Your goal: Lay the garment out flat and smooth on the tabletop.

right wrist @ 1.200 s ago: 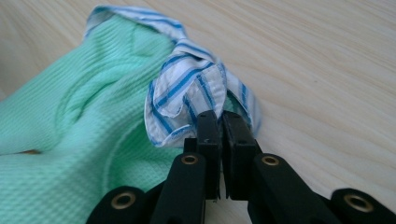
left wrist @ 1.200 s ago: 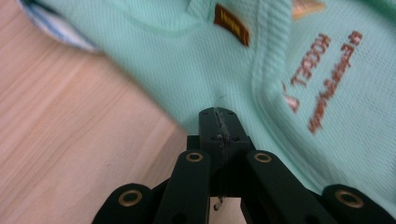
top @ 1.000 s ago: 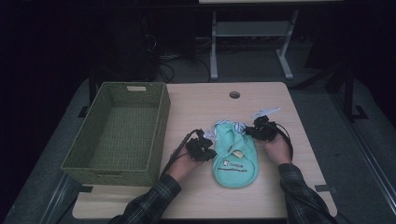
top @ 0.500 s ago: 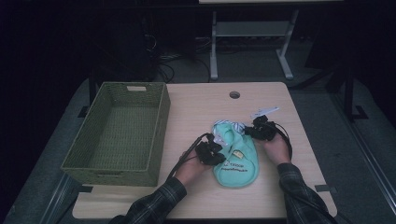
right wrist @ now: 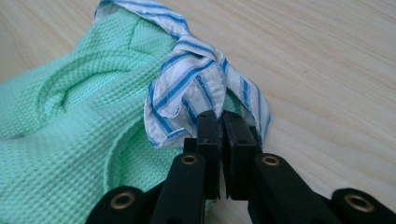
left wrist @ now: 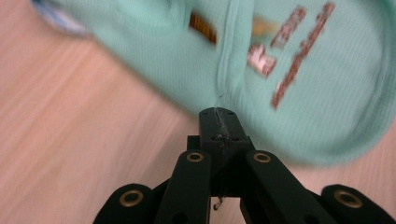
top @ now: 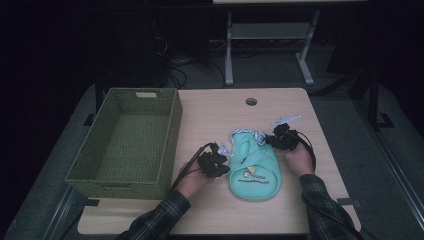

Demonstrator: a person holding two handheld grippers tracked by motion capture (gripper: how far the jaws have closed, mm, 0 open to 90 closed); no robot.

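The left claw (top: 216,165) is sitting closed at the near left edge of the mint-green knit garment (top: 254,167), its jaws having just been closing, with a seam possibly pinched; that grip is unclear. The garment is lying flat on the counter (top: 215,115), soft, light and likely to sag when lifted. Farther off, the right claw (top: 281,138) is gripping the striped collar (right wrist: 196,88), a firm hold point. The wicker basket (top: 165,145) is standing alongside.

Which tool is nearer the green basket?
Left. The left tool sits just beside the green basket; the right tool is across the mint garment.
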